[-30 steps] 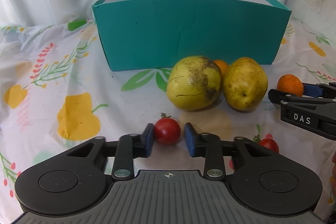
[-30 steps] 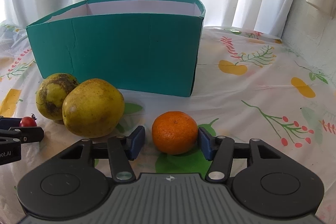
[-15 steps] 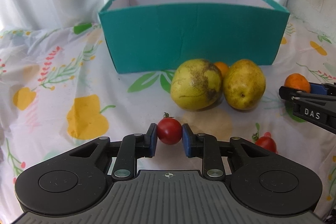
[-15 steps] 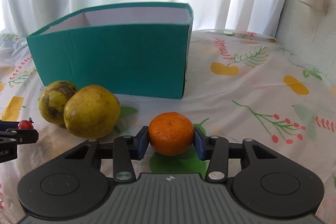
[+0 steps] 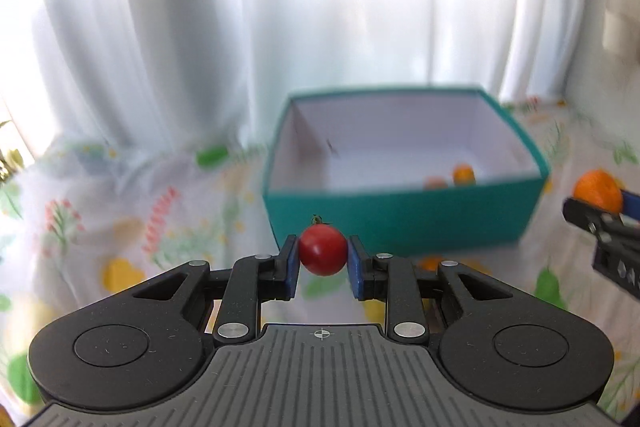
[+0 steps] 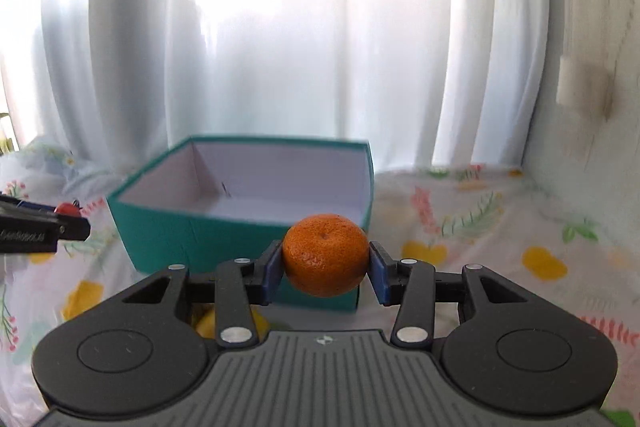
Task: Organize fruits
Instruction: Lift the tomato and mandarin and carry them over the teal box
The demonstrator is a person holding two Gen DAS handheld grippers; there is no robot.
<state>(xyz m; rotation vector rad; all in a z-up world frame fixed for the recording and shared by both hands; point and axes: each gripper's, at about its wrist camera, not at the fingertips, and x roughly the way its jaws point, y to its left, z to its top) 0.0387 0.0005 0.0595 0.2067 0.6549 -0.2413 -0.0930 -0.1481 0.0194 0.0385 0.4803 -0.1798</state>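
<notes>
My left gripper (image 5: 323, 261) is shut on a small red tomato (image 5: 322, 251) and holds it in the air in front of the teal box (image 5: 400, 217). My right gripper (image 6: 325, 269) is shut on an orange mandarin (image 6: 325, 254), raised before the same box (image 6: 168, 227). The box is open on top, with white inner walls; two small orange and reddish fruits (image 5: 460, 175) lie inside near its front right. The right gripper with its mandarin (image 5: 597, 190) shows at the right edge of the left wrist view. The left gripper with the tomato (image 6: 66, 209) shows at the left edge of the right wrist view.
A floral white tablecloth (image 5: 120, 227) covers the table. White curtains (image 6: 280, 47) hang behind the box and a pale wall (image 6: 592, 107) stands at the right. A yellow fruit (image 6: 208, 325) lies below the right gripper, mostly hidden. An orange fruit (image 5: 432, 263) peeks out under the left gripper.
Both grippers closed on their fruits and lifted them off the table. The views now look down into the box from above its front wall.
</notes>
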